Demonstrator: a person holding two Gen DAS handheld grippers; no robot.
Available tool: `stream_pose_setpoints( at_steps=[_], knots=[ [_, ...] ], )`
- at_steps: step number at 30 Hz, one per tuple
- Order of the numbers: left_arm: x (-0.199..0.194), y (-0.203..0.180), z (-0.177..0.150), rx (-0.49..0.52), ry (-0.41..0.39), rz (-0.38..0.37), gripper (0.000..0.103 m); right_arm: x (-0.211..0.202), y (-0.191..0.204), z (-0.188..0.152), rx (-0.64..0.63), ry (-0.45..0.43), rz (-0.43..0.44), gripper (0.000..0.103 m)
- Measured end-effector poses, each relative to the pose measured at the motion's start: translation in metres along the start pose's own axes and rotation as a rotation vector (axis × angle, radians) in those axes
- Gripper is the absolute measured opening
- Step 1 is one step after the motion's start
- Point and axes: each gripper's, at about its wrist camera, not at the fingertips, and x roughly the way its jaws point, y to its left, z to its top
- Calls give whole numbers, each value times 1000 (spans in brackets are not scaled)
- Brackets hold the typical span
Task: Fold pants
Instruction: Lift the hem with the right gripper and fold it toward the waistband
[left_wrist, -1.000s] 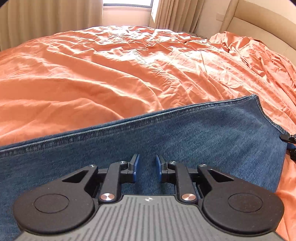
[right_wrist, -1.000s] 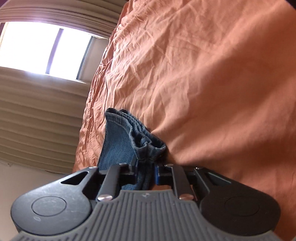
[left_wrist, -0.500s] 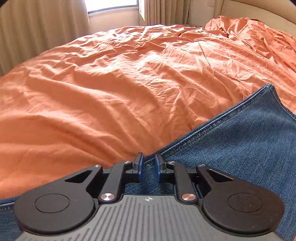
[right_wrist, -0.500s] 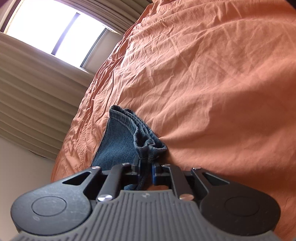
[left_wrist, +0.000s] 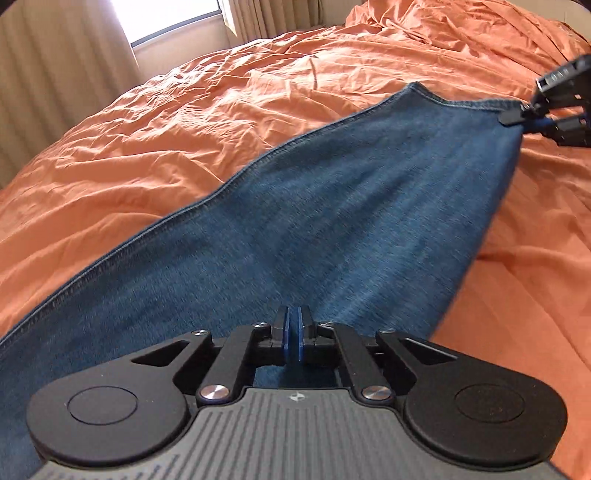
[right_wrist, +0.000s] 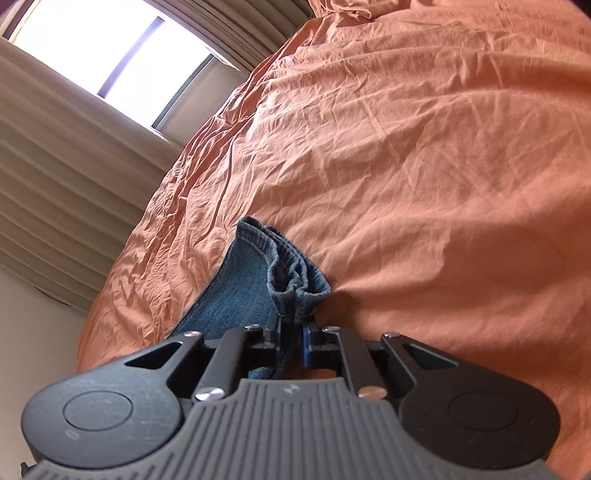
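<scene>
At the left, the left gripper (left_wrist: 293, 334) sits low over the jeans (left_wrist: 314, 221), its blue-padded jaws brought almost together. Denim shows in the thin slit between the pads, so they appear to be pinching a fold of it, though the bite itself is hidden under the gripper body. From there the pants run as one long blue band up and to the right across the bed (left_wrist: 166, 140), the stitched side seam forming the far edge. The long axis runs from the left jaws towards the hem end, where the right gripper (left_wrist: 532, 110) holds the corner. Its own camera confirms this: the right gripper (right_wrist: 295, 332) has its jaws clamped on bunched hem layers of the jeans (right_wrist: 258, 280), lifted slightly off the sheet.

So the cloth hangs stretched between the two grips, each gripper at one end. The coming fold likely means bringing the hem end towards the left gripper along that axis.

The denim is medium-weight, twill-textured, fairly flat with soft ripples; the orange sheet is thin, heavily creased cotton. Beige curtains (right_wrist: 74, 184) hang past the bed.
</scene>
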Motion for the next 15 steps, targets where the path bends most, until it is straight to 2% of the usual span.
stream_pose_setpoints(
  at_steps=[5,7,9,10,11,12,15],
  knots=[
    [-19,-17,-17,-20,4,1,0,-21,41,6,-97,-26,-21,5],
    [-27,-19,-22,-32,29,-79,0,-30,62,7,-138,-37,-19,4],
    [-36,-21,-28,-15,33,-95,0,-44,88,7,-191,-58,-12,4],
    [-44,-19,-32,-25,34,-126,4,-51,100,6,-218,-70,-7,4],
    [-51,-13,-35,-41,28,-160,14,-59,117,5,-250,-83,2,4],
    [-60,-7,-40,-58,14,-184,17,-65,130,4,-276,-92,10,4],
    [-89,18,-50,-110,-37,-165,20,-82,176,-5,-360,-116,32,4]
  ],
)
